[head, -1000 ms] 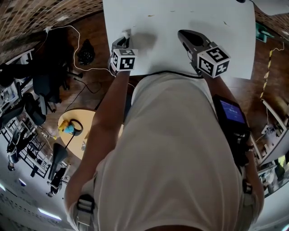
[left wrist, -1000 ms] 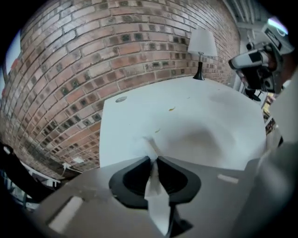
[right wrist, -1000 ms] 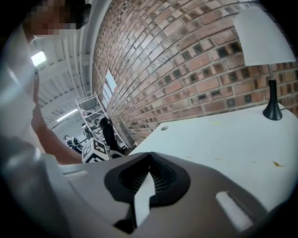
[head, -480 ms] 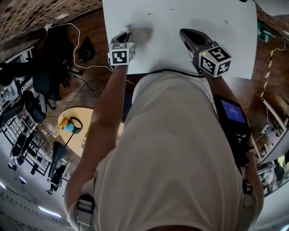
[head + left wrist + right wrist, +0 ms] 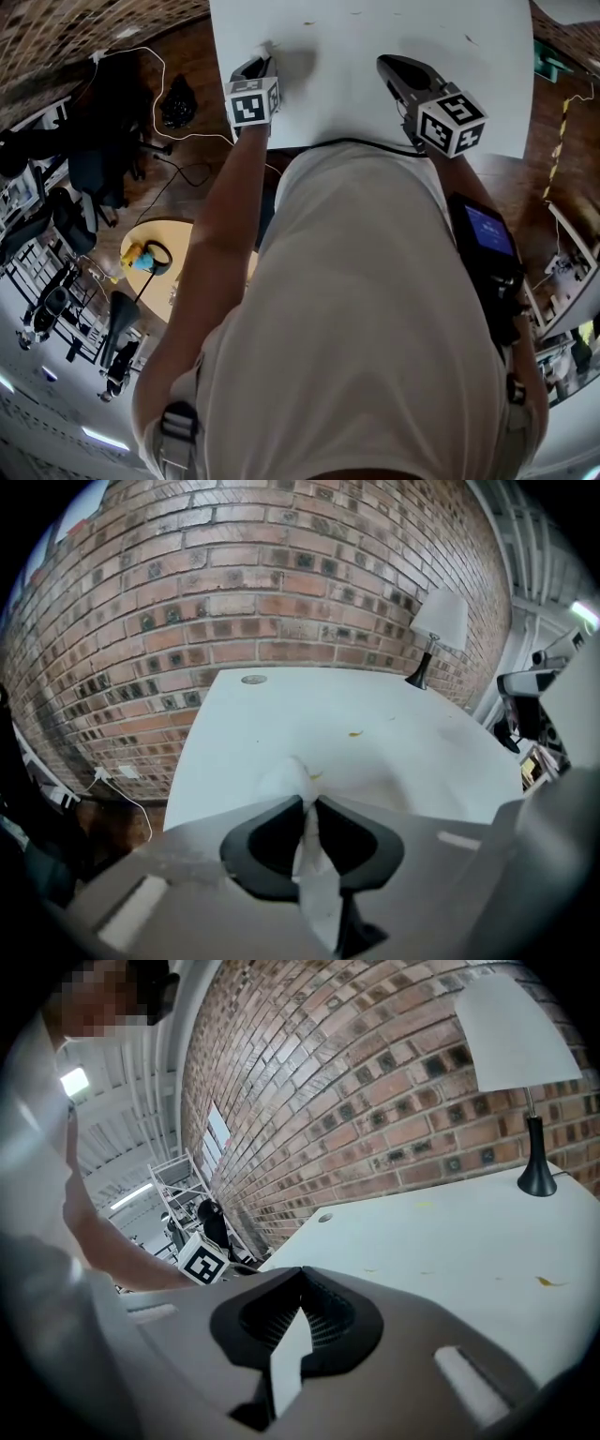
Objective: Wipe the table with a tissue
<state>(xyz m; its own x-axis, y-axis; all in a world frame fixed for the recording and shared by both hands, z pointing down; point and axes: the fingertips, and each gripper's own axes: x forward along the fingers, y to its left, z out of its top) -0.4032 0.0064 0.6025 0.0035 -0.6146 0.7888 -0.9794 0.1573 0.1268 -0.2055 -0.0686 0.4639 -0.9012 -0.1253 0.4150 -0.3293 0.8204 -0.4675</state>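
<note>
Left tongs (image 5: 265,56) (image 5: 307,803) pinch a white tissue (image 5: 284,782). The jaws are nearly together, with a strip of tissue clamped between them. The rest is bunched just ahead of the tips and presses on the white tabletop (image 5: 347,103) (image 5: 309,714). In the head view the tissue (image 5: 266,46) is only a small white bit at the tip of the left tongs, near the tabletop's left edge. The left tongs point steeply down.

Right tongs (image 5: 383,64) (image 5: 302,1274) are pressed together with nothing between the jaws. They sit low over the tabletop (image 5: 450,1241), well to the right of the left tongs, and are tilted slightly down. They are apart from the tissue.

A small yellow crumb (image 5: 356,733) lies on the tabletop ahead of the left tongs, beyond the tissue. Another crumb (image 5: 548,1282) lies ahead and to the right of the right tongs.

A lamp (image 5: 439,625) (image 5: 525,1054) with a white shade and black base stands at the far right of the tabletop, by the brick wall (image 5: 262,574). A round grommet (image 5: 253,679) is at the far edge, straight ahead of the left tongs.
</note>
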